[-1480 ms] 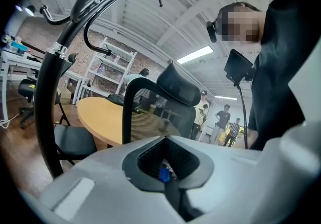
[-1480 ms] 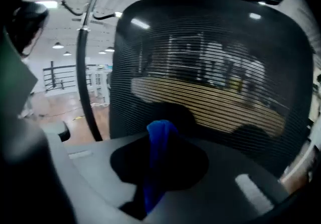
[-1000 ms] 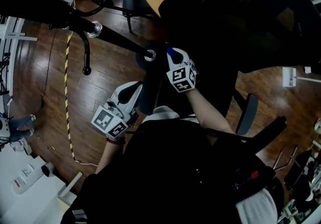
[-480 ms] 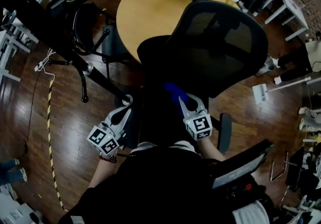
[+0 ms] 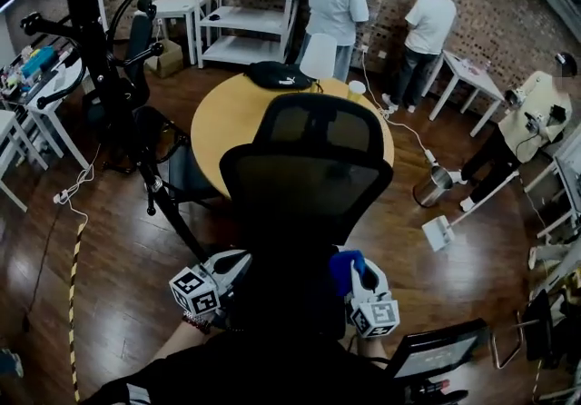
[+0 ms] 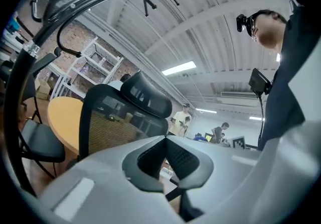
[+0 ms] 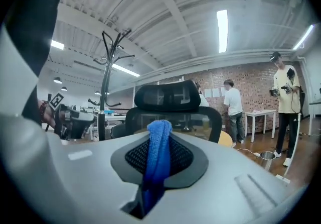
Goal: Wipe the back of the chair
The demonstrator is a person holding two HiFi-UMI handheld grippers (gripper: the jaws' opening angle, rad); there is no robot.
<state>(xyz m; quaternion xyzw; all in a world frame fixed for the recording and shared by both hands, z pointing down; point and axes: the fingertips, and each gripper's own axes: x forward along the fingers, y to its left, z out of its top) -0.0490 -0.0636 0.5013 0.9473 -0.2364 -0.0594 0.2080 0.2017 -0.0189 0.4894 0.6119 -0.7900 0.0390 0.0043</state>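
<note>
The black office chair [image 5: 307, 183] stands right in front of me, its back towards me and its seat tucked to the round counter [image 5: 222, 126] beyond. The back is a fine, see-through mesh stretched in a smooth curved frame, with a separate padded-looking headrest [image 7: 168, 96] on top. The counter top is pale, matte wood.

My left gripper [image 5: 234, 263] hangs low at the near left of the chair's back, closed on nothing, its ribbed pads pressed together. My right gripper [image 5: 356, 274] sits low at the near right, clamped on the blue cloth [image 7: 158, 155]. The cloth is plush and nubbly, bunched into a narrow upright strip that pokes above the pads.

As I judge it, no wiping shows yet. The cloth is in hand but looks clear of the mesh, so the whole back, frame and headrest are left to do.
</note>
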